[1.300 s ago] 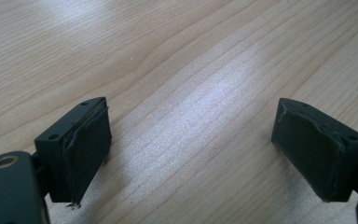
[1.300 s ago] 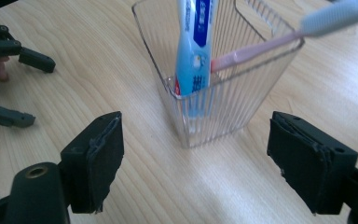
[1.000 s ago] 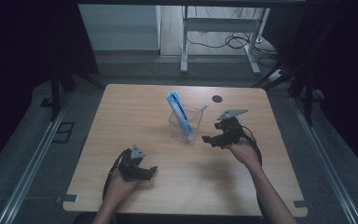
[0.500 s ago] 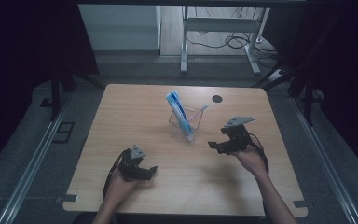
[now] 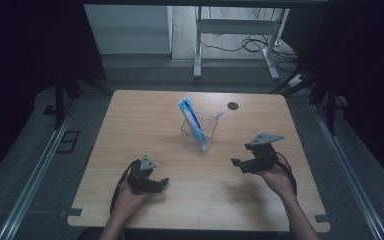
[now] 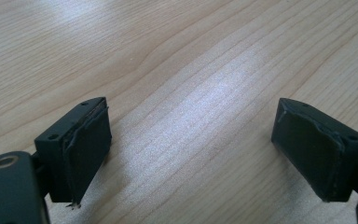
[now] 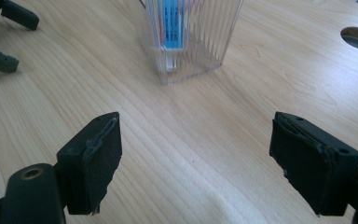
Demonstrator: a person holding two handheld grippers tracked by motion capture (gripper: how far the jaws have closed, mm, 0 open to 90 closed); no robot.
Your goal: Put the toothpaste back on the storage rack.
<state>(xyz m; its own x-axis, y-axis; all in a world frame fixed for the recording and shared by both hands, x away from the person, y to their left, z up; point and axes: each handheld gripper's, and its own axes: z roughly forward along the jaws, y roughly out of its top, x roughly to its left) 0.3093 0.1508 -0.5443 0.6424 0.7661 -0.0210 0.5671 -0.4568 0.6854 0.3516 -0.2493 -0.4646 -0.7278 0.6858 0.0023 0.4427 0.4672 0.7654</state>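
A: Two grippers are sitting over the worktop [image 5: 130,115], both empty. The left gripper [image 5: 152,184] is resting near the front left, in the person's left hand [image 5: 130,200]. Its jaws are standing wide apart, with bare wood grain lying between the pads [image 6: 86,149] in the left gripper view.

B: And the right gripper [image 5: 240,164]?

A: It is hovering at the front right, pointing toward the worktop's middle. Jaws are released too; the right gripper view is showing plain wood between them, nothing being grasped.

B: Where is the holder?

A: The clear ribbed holder [image 5: 200,131] is standing upright near the worktop's centre, somewhat toward the far edge. In the right gripper view the holder [image 7: 196,39] is lying straight ahead of the open jaws, clearly apart from them.

B: Contents?

A: A blue tube [image 5: 192,120] is leaning inside it, its top end tilting to the left and rising above the rim. A thin pale stick [image 5: 218,116] is poking out at the right side; I cannot tell what it is.

B: Anything else on the surface?

A: A round hole [image 5: 233,106] is sitting in the worktop near the far edge, right of the holder. The left gripper's jaws are showing at the upper left corner of the right gripper view, well apart from the holder.
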